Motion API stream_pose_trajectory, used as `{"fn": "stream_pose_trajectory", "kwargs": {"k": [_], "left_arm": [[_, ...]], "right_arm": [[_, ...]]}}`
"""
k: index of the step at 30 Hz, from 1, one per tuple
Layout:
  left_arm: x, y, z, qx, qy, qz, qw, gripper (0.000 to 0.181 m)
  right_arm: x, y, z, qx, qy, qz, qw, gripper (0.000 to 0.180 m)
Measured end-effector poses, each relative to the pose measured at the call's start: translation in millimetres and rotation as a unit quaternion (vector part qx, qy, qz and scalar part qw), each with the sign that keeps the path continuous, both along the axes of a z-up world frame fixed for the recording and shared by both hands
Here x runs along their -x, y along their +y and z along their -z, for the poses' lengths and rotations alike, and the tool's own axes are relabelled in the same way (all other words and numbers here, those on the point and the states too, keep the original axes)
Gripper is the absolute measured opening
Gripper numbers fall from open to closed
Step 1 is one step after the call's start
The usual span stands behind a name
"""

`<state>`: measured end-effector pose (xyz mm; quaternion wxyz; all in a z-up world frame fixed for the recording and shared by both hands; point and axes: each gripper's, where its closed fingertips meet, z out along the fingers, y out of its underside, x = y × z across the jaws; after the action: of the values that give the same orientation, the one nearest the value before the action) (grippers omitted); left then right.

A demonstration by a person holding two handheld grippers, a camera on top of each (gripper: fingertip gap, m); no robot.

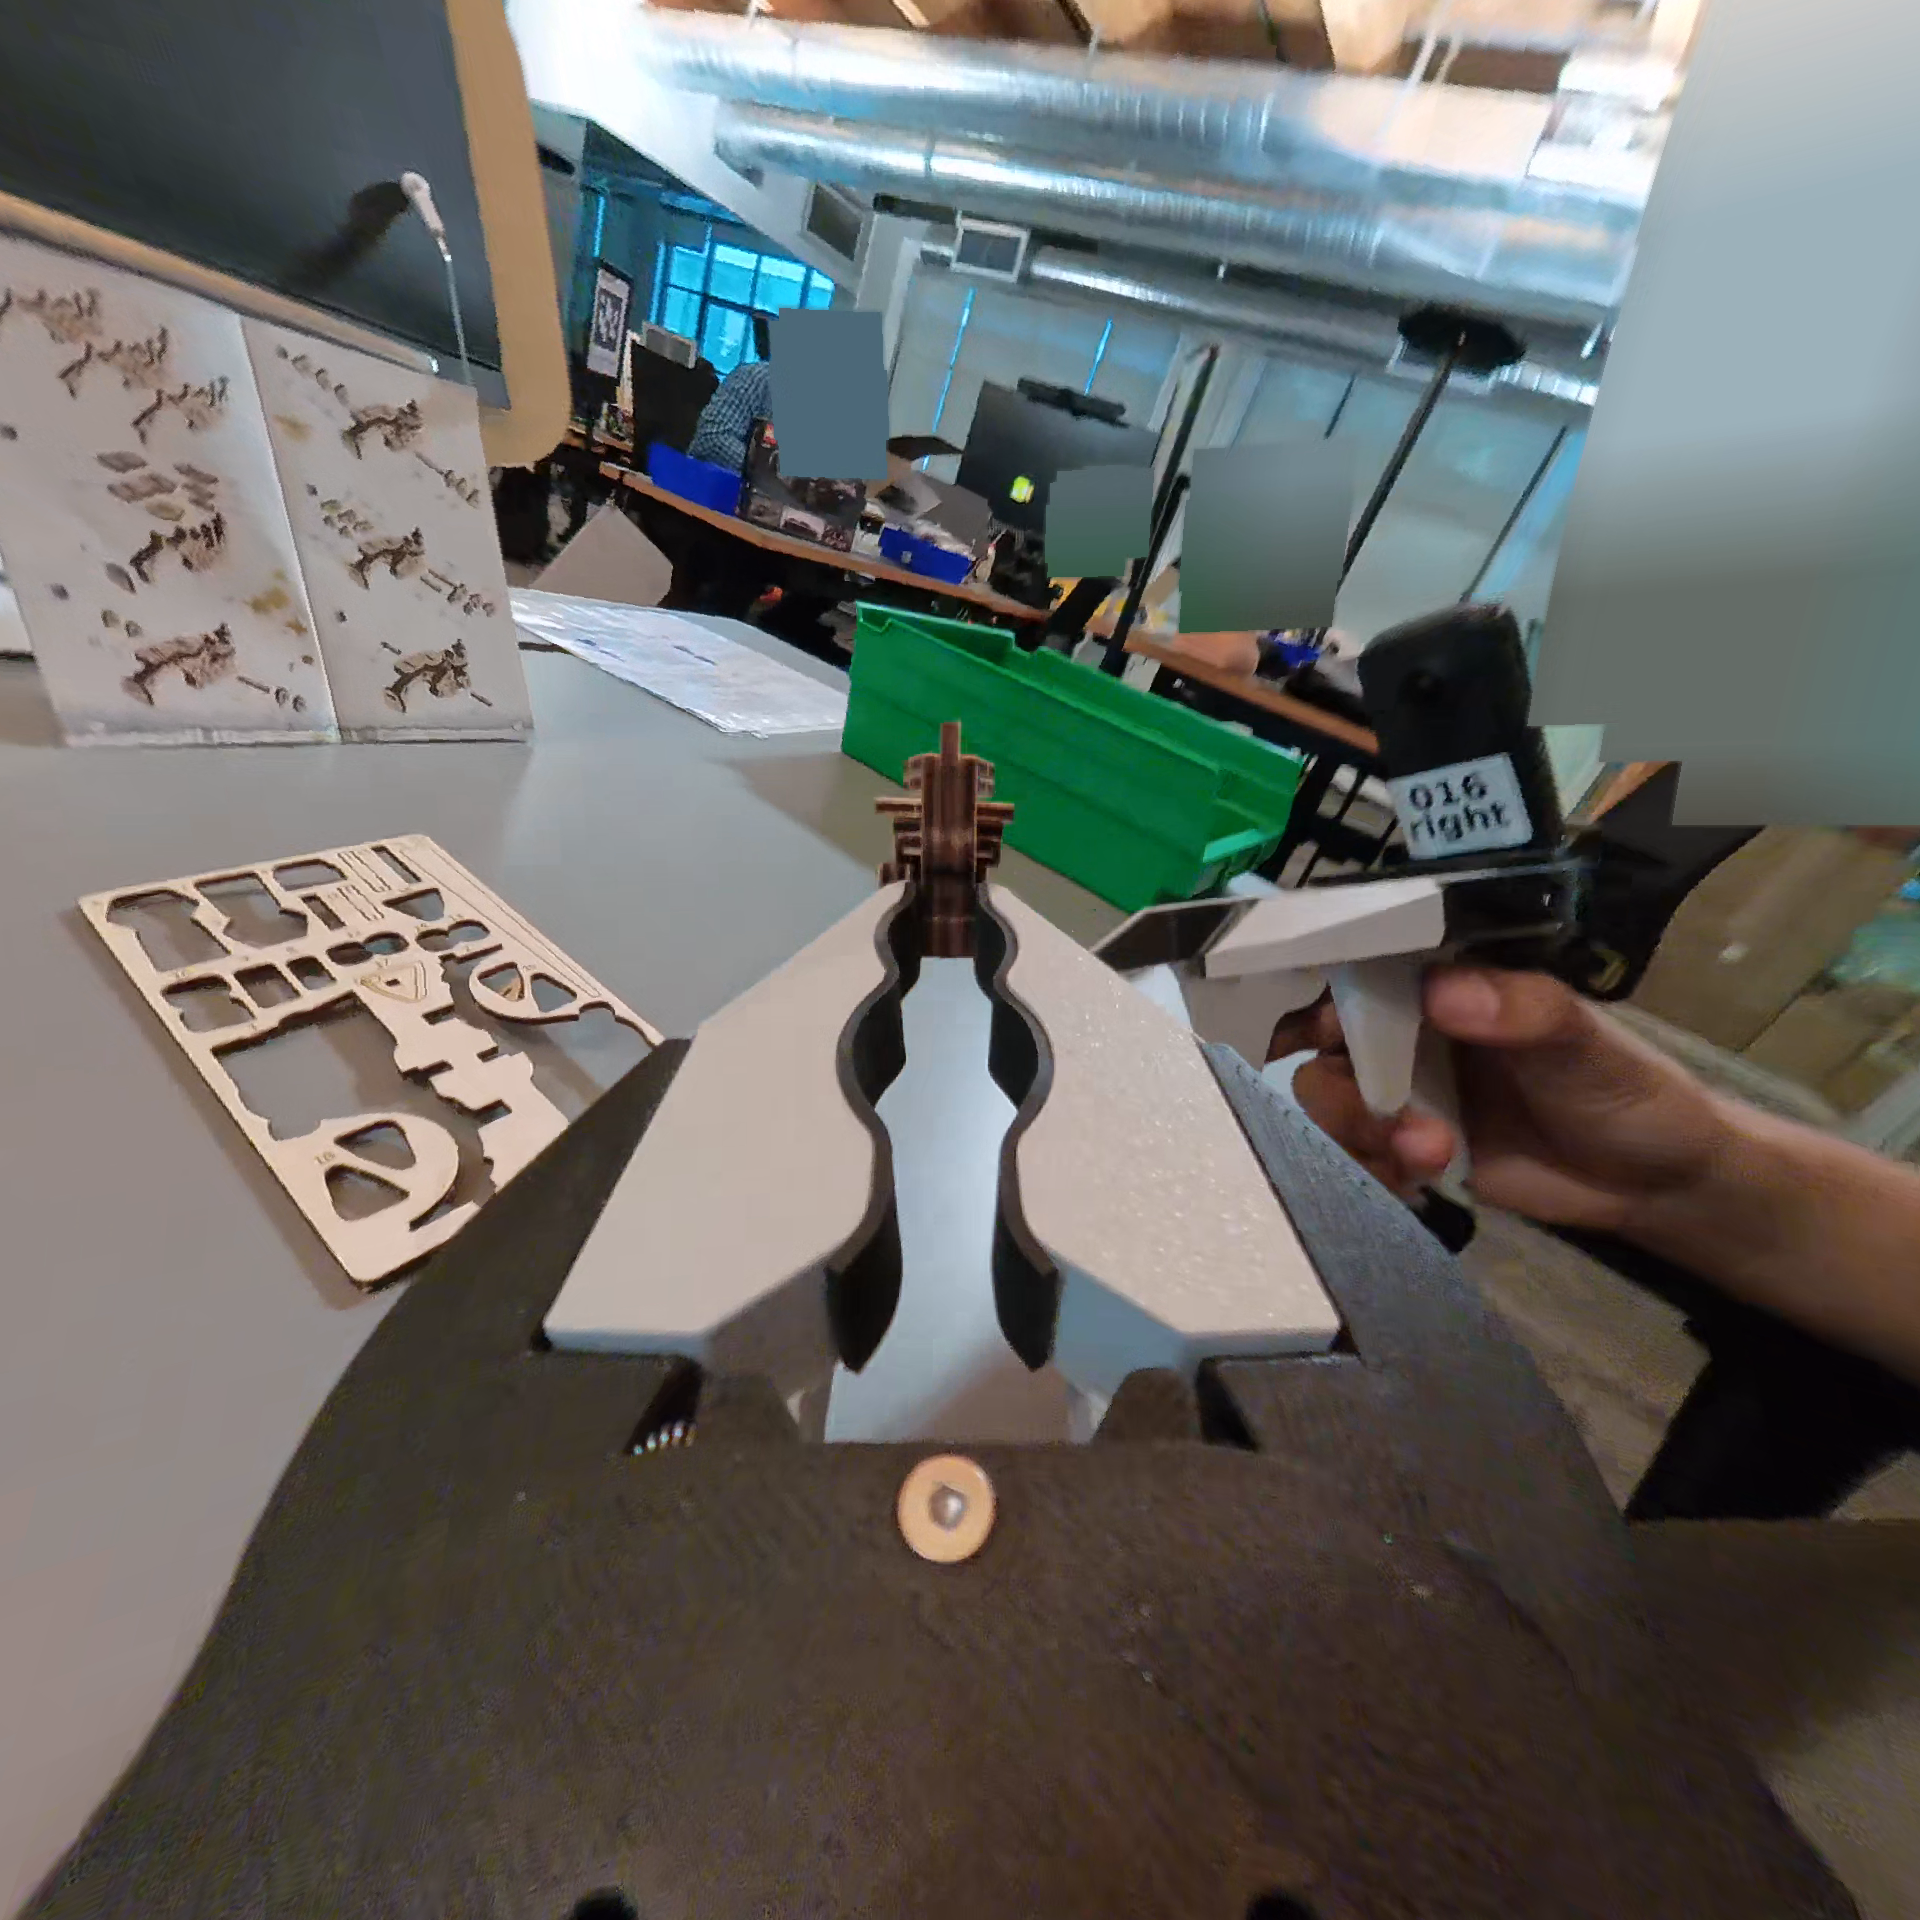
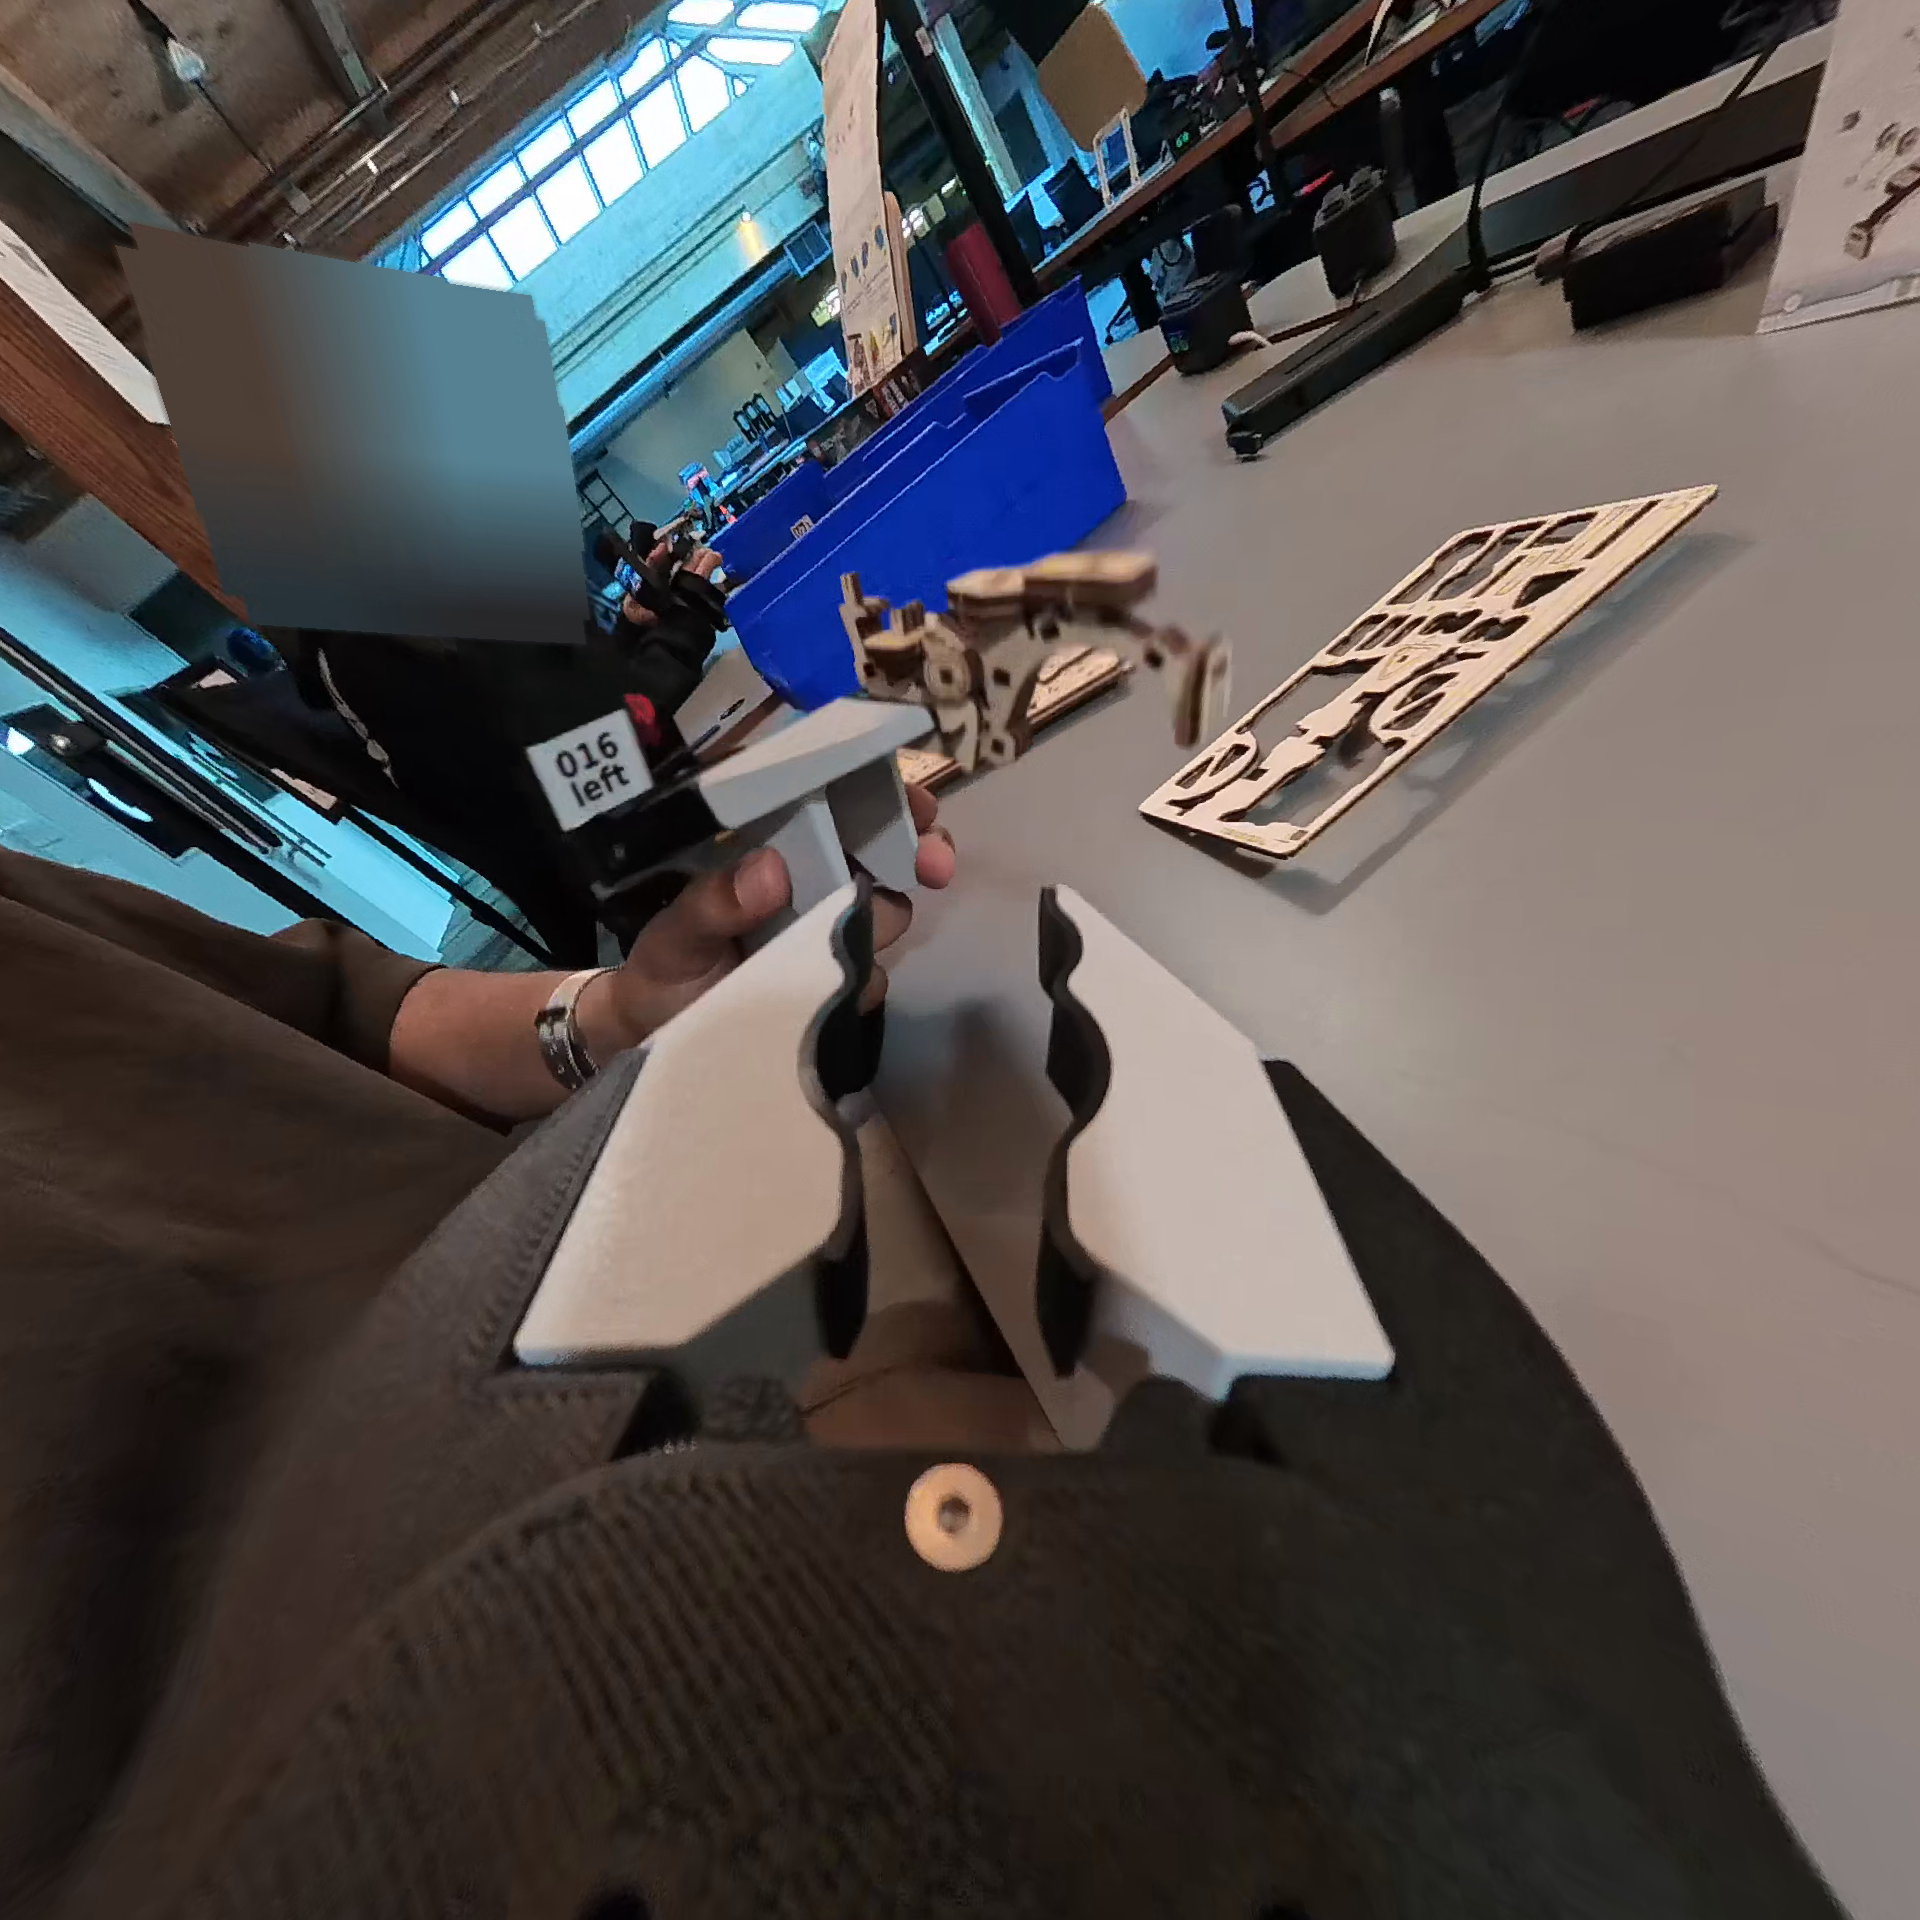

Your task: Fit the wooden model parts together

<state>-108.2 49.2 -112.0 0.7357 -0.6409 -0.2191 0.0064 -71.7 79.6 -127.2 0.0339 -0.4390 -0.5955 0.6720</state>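
My left gripper [image 1: 945, 894] is shut on the wooden model [image 1: 943, 831], a part-built layered plywood assembly held edge-on above the grey table [image 1: 644, 831]. In the right wrist view the same model [image 2: 997, 655] shows side-on with a jointed arm hanging at its right, held by the left gripper [image 2: 904, 727]. My right gripper [image 2: 951, 914] is open and empty, below and near the model. It also shows in the left wrist view [image 1: 1164, 940], right of the model. A flat wooden parts sheet [image 1: 364, 1029] with cut-out holes lies on the table, also in the right wrist view [image 2: 1423, 665].
A green bin [image 1: 1049, 748] stands behind the model. Instruction sheets [image 1: 249, 509] stand upright at the back left. Blue bins [image 2: 935, 499] and black stands [image 2: 1351, 332] sit at the table's far side. A person's hands hold both grippers. Left tips to right tips: about 6 cm.
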Motion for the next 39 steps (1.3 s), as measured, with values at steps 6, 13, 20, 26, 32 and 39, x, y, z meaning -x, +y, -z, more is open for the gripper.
{"fn": "stream_pose_trajectory", "kwargs": {"k": [6, 13, 20, 26, 32, 39], "left_arm": [[-17.2, 10.9, 2.9, 0.064, 0.087, -0.007, 0.994, 0.004], [-21.7, 14.1, 3.8, 0.077, 0.108, -0.007, 0.991, 0.005], [-32.3, 17.7, 1.6, 0.095, 0.168, -0.004, 0.981, 0.004], [-34.7, 18.7, -0.4, 0.085, 0.17, -0.001, 0.982, 0.005], [-11.7, 5.6, -7.6, -0.024, -0.016, 0.035, 0.999, 0.005], [6.9, -4.1, -5.6, -0.153, -0.226, 0.082, 0.958, 0.005]], "right_arm": [[3.7, 7.6, -8.7, 0.035, 0.003, 0.023, 0.999, 0.032], [2.8, 0.1, -2.1, 0.052, -0.026, 0.012, 0.998, 0.031], [-1.5, 4.1, -13.9, 0.114, -0.032, -0.009, 0.993, 0.032], [-0.3, 11.0, -14.1, 0.147, -0.051, -0.008, 0.988, 0.029], [0.2, 12.1, -15.0, 0.148, -0.047, -0.005, 0.988, 0.03], [1.3, 14.3, -14.3, 0.15, -0.048, -0.001, 0.987, 0.031]]}}
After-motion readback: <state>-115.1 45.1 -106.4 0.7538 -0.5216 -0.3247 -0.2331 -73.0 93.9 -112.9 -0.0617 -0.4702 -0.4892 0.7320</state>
